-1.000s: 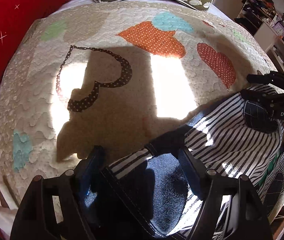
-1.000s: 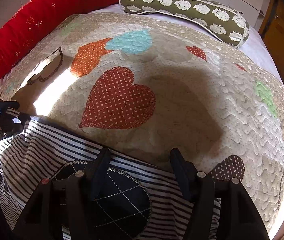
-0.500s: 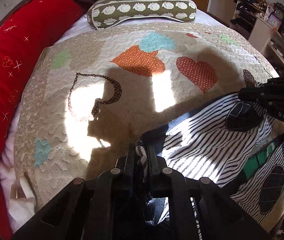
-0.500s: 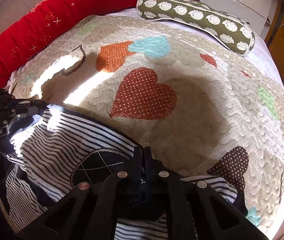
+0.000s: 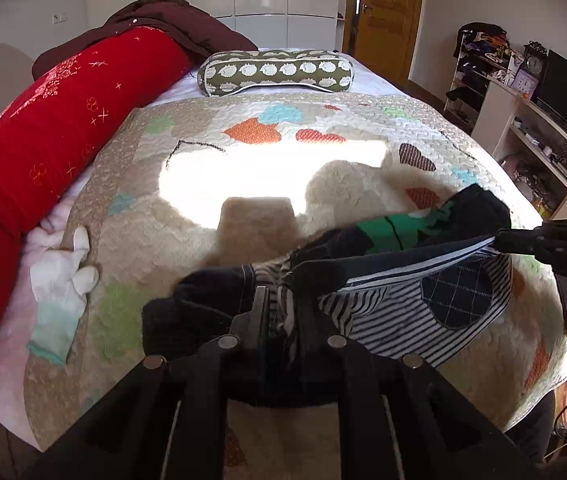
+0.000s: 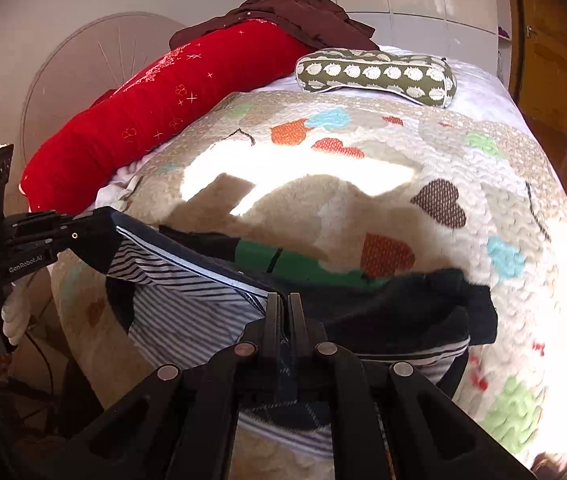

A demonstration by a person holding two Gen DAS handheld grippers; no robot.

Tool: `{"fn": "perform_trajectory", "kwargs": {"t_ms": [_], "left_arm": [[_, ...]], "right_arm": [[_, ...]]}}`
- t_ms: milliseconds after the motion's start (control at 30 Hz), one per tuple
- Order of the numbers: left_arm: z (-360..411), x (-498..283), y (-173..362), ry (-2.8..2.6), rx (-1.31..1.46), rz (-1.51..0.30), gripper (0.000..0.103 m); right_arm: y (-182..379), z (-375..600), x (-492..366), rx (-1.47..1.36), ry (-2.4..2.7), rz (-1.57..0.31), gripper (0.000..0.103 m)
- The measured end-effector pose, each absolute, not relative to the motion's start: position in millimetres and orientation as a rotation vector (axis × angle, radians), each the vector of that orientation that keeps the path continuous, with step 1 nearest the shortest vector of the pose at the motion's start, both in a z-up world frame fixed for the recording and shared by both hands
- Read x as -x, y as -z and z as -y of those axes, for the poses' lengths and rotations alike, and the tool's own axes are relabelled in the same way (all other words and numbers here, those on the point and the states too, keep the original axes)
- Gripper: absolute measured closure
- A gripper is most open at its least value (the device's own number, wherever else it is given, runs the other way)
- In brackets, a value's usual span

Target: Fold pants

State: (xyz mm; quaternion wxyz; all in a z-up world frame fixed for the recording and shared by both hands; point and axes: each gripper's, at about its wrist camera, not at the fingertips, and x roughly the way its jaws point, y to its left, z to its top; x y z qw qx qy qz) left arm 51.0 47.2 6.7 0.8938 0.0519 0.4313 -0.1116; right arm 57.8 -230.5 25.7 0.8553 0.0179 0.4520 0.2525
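Note:
The pants are black-and-white striped with dark navy patches and a green patch; they also show in the right wrist view. They hang lifted above the quilted bed, the waistband stretched taut between both grippers. My left gripper is shut on one end of the waistband; it shows at the left in the right wrist view. My right gripper is shut on the other end; it shows at the right in the left wrist view. The legs droop below, partly hidden.
A beige quilt with heart patches covers the bed. A red bolster lies along the left side, an olive patterned pillow at the head. A white and mint glove lies near the left edge. Shelves stand at the right.
Both grippers, shut on the waistband since half a second ago, have lifted the pants well up off the quilt and pulled the waistband taut between them.

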Motion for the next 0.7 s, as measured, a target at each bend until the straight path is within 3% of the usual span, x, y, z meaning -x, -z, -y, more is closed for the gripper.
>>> {"fn": "perform_trajectory", "kwargs": {"t_ms": [100,267,300,333,367,400,433,600,700], "left_arm": [[-48.7,-35.9,35.0,0.203,-0.097,-0.985,0.076],[-79.8,-14.3,40.1,0.23,0.06,-1.016,0.073],[-87.6,-8.8,34.2,0.234,0.09,-1.001,0.072],[-94.7,-4.0,28.4,0.227,0.114,-0.986,0.069],[-101.8,0.5,22.7,0.207,0.129,-0.966,0.063],[-108.6,4.0,17.6,0.183,0.141,-0.947,0.06],[-114.6,7.1,12.8,0.163,0.156,-0.93,0.058],[-138.2,-2.2,-2.0,0.107,0.262,-0.902,0.058],[-137.4,-20.3,-1.1,0.063,0.254,-0.912,0.058]], "right_arm": [[7.1,239.3,-24.4,-0.084,-0.507,-1.003,0.098],[32.2,264.9,4.7,-0.114,-0.381,-1.063,0.097],[26.5,274.3,7.4,-0.132,-0.356,-1.043,0.088],[18.8,284.0,7.7,-0.144,-0.318,-1.013,0.067],[10.5,293.4,5.3,-0.151,-0.269,-0.976,0.054],[2.6,302.9,1.6,-0.16,-0.217,-0.935,0.031],[-3.8,310.4,-3.6,-0.171,-0.17,-0.9,0.024],[13.9,333.8,-56.1,-0.333,-0.09,-0.949,0.026],[23.6,337.8,-69.4,-0.413,-0.07,-0.92,0.046]]}}
